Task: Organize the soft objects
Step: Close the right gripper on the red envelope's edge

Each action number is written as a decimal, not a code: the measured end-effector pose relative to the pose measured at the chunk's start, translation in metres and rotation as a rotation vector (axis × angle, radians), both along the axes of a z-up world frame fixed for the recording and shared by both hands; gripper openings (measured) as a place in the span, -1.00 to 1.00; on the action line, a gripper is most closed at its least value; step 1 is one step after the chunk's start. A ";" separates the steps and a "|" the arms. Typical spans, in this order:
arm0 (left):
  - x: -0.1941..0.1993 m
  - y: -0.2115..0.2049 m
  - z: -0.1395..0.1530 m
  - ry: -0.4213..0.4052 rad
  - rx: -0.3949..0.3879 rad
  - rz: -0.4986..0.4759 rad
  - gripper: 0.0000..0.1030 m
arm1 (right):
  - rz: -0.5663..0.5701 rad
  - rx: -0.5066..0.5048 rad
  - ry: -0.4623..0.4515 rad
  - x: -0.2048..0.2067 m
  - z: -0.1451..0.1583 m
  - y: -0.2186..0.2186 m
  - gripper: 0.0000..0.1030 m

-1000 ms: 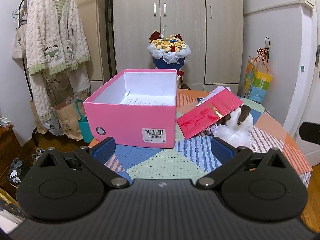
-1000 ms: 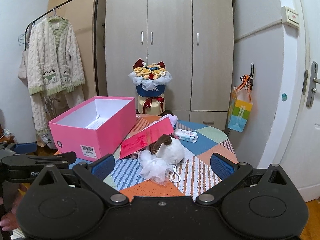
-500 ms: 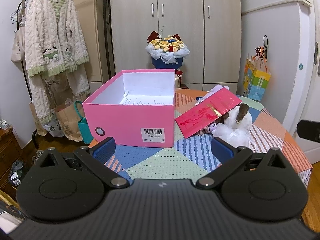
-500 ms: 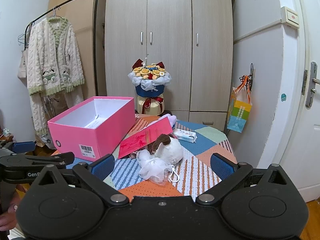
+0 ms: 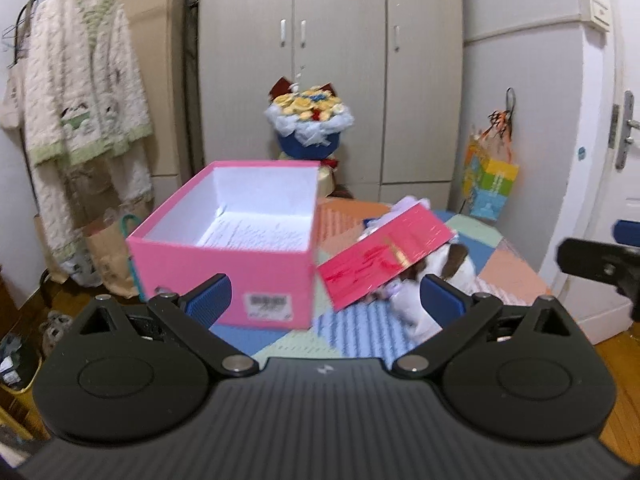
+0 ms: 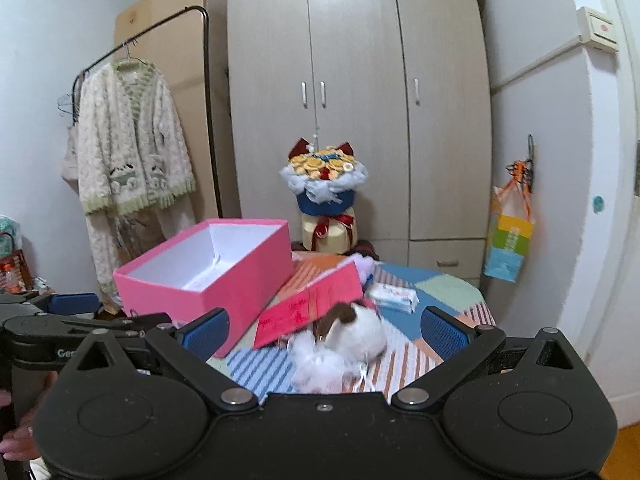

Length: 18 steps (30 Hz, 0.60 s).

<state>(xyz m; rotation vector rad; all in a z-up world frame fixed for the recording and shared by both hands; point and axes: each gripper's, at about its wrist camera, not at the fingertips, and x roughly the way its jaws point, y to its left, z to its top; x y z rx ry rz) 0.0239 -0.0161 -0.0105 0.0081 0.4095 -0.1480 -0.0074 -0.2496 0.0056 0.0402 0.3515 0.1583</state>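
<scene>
An open pink box (image 5: 224,256) (image 6: 208,276) with a white inside stands on the patchwork table (image 5: 360,332). Its red lid (image 5: 384,256) (image 6: 312,304) leans over a pile of soft things to its right. A white and brown plush toy (image 6: 356,328) (image 5: 452,264) lies there with a white mesh puff (image 6: 320,364) in front and a lilac plush (image 6: 364,266) behind. My left gripper (image 5: 324,296) is open, short of the box front. My right gripper (image 6: 324,328) is open, just short of the plush pile. Both are empty.
A tissue pack (image 6: 392,296) lies on the table behind the plush. A flower bouquet (image 6: 324,188) stands behind the table, before a wardrobe (image 6: 356,100). A clothes rack with a fluffy cardigan (image 6: 128,160) is left. A colourful bag (image 6: 508,240) hangs right.
Both grippers have moved forward toward the table, so the box and the plush pile look larger. The view is blurred by motion. Both grippers stay open.
</scene>
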 end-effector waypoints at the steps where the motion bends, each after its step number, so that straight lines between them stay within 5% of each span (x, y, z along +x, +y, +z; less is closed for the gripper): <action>1: 0.005 -0.004 0.000 -0.014 -0.013 -0.013 0.94 | 0.013 0.005 -0.008 0.007 0.000 -0.004 1.00; 7: 0.050 -0.030 -0.010 0.030 -0.090 -0.115 0.87 | 0.118 0.031 0.067 0.063 0.006 -0.027 1.00; 12: 0.098 -0.051 -0.026 0.097 -0.149 -0.132 0.80 | 0.175 0.037 0.146 0.116 0.001 -0.037 0.99; 16: 0.121 -0.068 -0.045 0.109 -0.120 -0.107 0.80 | 0.179 0.045 0.194 0.158 -0.011 -0.046 0.99; 18: 0.131 -0.071 -0.051 0.104 -0.152 -0.117 0.65 | 0.194 0.064 0.222 0.177 -0.017 -0.051 0.99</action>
